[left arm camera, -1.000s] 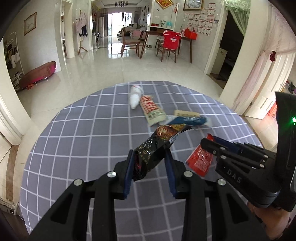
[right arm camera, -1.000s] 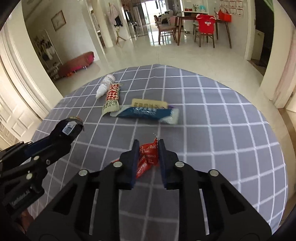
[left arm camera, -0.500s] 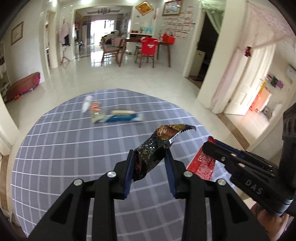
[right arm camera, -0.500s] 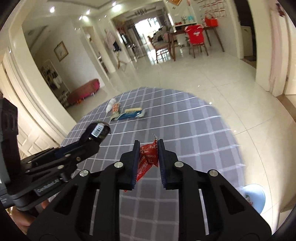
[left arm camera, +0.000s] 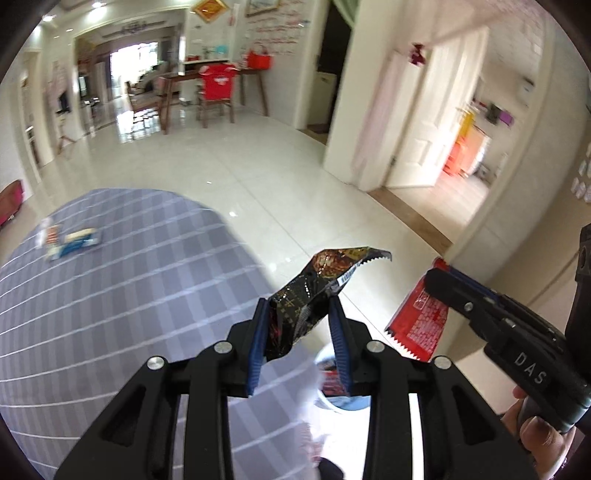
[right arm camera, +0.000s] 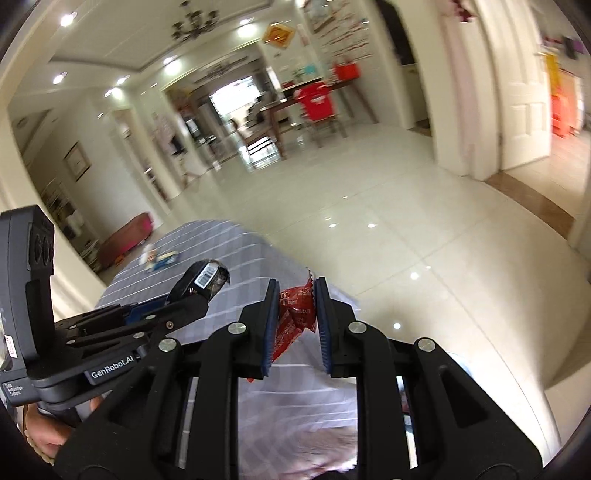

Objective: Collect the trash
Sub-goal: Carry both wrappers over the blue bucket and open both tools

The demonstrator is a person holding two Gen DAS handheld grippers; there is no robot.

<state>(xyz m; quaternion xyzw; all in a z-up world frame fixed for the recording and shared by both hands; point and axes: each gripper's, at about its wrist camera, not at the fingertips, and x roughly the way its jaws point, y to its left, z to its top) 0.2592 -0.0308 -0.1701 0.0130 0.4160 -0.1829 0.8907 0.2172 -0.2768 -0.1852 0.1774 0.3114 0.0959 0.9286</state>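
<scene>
- left tool [left arm camera: 297, 334]: blue pads closed on a crumpled black wrapper [left arm camera: 314, 295], whose serrated end sticks up past the fingertips; held out beyond the desk edge, over the floor.
- right tool [right arm camera: 293, 323]: pads pinched on a red wrapper [right arm camera: 295, 314]; from the left wrist camera the same red wrapper [left arm camera: 419, 321] hangs below that tool's fingers, off to the right.
- just under the left tool, a round container [left arm camera: 341, 391] with something red inside, partly hidden by the fingers and blurred; cannot tell what it is.
- desk [left arm camera: 110, 295]: round, covered in a grey cloth with a white grid, sits down and to the left of both tools.
- far side of the desk: a small cluster of leftover wrappers [left arm camera: 72, 242], blurred, one blue, well apart from both tools.
- room: glossy pale floor tiles [left arm camera: 258, 177], a wooden dining table [left arm camera: 218, 88] with a red-covered chair at the back, white door [left arm camera: 417, 122] on the right, chandelier [right arm camera: 194, 18] overhead.
</scene>
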